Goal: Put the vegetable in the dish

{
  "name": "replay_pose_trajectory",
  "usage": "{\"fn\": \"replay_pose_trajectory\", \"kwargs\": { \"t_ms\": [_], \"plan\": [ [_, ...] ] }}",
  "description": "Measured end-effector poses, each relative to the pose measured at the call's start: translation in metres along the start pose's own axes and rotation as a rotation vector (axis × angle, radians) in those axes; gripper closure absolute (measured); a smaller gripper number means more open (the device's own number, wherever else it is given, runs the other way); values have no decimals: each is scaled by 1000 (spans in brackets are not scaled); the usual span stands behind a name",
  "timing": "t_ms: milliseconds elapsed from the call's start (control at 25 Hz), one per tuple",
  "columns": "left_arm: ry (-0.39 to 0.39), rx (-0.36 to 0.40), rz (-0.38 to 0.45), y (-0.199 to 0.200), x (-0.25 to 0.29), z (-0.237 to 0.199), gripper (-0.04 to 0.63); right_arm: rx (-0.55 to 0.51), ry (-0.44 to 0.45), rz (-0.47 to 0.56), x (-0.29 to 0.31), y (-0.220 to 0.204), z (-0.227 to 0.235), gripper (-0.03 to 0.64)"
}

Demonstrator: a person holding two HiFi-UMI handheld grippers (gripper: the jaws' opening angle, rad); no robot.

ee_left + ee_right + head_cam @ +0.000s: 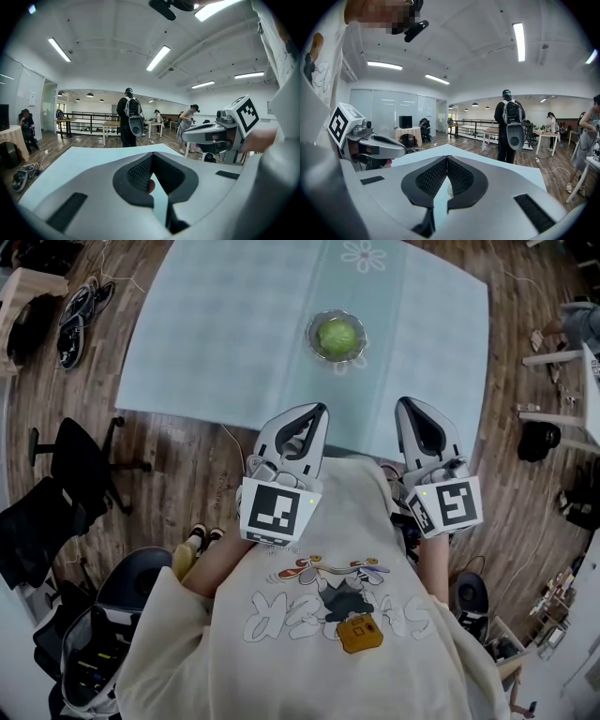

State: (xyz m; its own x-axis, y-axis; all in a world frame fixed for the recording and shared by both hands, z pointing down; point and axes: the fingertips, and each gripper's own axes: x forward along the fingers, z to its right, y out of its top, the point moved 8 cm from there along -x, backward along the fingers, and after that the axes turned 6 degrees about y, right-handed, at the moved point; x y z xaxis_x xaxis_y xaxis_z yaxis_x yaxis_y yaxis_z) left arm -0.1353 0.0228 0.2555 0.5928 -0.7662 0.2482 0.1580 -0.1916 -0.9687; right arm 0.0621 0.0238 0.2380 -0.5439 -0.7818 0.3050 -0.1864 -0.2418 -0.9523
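Left gripper point(321, 412) and right gripper point(406, 405), both closed and empty, side by side; vegetable point(337, 336) sits in dish point(315, 346) ahead of them.

Count: one table point(187, 352), one dish point(311, 334), one green vegetable point(337, 336). Grippers: two in all, one left gripper point(321, 409) and one right gripper point(405, 403).

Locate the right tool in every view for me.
Head view: right tool right of centre, tip over the near edge of the pale blue table.
Left gripper view: right tool at mid right, pointing left.
Right gripper view: right tool fills the foreground.
Shared landmark: the pale blue table.
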Motion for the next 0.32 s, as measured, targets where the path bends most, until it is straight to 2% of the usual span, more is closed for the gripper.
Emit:
{"fn": "replay_pose_trajectory", "kwargs": {
  "t_ms": [320],
  "plan": [
    [24, -28, -16, -10, -11, -7, 589, -2, 10, -15, 4, -2, -8, 594]
  ]
}}
